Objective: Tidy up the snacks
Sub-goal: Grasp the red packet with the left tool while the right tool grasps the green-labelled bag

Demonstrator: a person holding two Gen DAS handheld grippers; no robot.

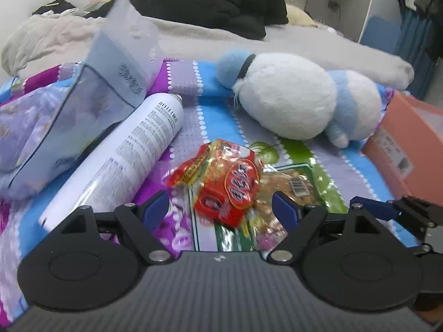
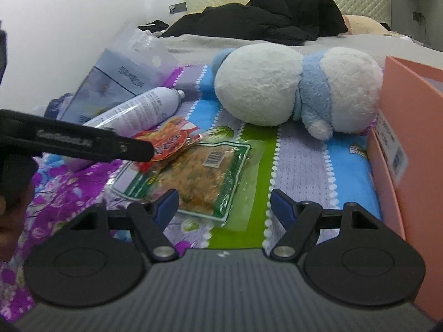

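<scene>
Both pairs of jaws stand wide apart with nothing pressed between their blue pads. From its own camera, the left gripper (image 1: 220,207) hangs over a small heap of snacks on a patterned bed cover (image 1: 193,116): the red snack packets (image 1: 221,179) lie in the gap between the fingers, untouched by either pad. Beneath them, running toward 4 o'clock, lies a clear green-edged packet of brown dried food (image 1: 293,185), barcode label up.

From the right wrist camera, the right gripper (image 2: 224,203) is over the near end of that same green-edged packet (image 2: 205,177); its left finger overlaps the packet's lower corner in the view, but whether it touches cannot be told, and the right finger is over bare cover. The red packets (image 2: 171,141) sit at 11 o'clock of the green-edged one, partly behind the left gripper's black finger (image 2: 83,141), which reaches in from 9 o'clock.

A white spray can (image 1: 124,157) lies on its side at 10 o'clock of the snacks, its nozzle end toward a translucent blue pouch (image 1: 110,83) with a pale tab. A white-and-blue plush toy (image 1: 299,96) lies at 1 o'clock of the snacks. An orange box (image 2: 409,144) stands at 3 o'clock, at the cover's edge. Black clothing (image 2: 277,13) is heaped at the far end of the bed.
</scene>
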